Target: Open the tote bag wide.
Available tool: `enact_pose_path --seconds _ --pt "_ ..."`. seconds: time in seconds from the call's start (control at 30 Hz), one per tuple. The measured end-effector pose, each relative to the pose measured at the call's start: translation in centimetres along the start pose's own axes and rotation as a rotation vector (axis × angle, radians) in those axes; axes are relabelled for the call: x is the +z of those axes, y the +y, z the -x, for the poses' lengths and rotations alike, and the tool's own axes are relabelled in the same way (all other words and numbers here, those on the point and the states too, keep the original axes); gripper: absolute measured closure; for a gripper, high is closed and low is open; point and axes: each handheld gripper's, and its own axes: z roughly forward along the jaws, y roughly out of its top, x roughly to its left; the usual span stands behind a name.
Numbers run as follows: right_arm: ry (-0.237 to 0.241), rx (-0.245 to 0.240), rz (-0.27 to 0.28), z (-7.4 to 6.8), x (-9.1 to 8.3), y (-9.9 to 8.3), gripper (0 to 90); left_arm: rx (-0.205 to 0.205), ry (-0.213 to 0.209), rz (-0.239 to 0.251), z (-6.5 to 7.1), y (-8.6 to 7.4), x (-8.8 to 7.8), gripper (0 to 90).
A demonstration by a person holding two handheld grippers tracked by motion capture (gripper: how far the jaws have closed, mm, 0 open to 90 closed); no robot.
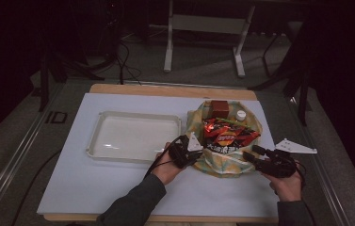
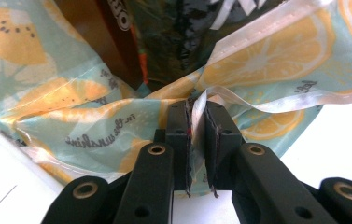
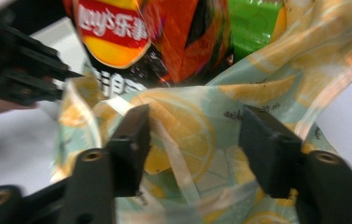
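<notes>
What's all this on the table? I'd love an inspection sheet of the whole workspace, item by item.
Surface: white board on a wooden table.
Job's things: lemon-print bag at the right, open, holding a red crisp packet, a brown box and a white cap.
Clutter: clear tray, nothing in it, left of the bag.
Grippers: left tongs pinch the bag's rim; right tongs stand open, with bag film between the jaws but not pressed.
Cables: one trails from the left tongs; others lie on the floor behind.
Surroundings: dark room, white metal stand behind the table.
</notes>
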Motion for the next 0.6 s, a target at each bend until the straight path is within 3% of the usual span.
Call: enact_pose_path --seconds 0.3,0.6 --pt "-0.018 -0.04 -0.051 -0.1 1.2 -0.9 87.1 -0.016 -0.01 0.003 0.2 -0.2 0.3 78.9" --pt "-0.076 -0.057 -0.171 0.9 2.8 -2.6 89.6 -0.024 -0.005 -0.017 0.0 -0.4 0.4 76.9"
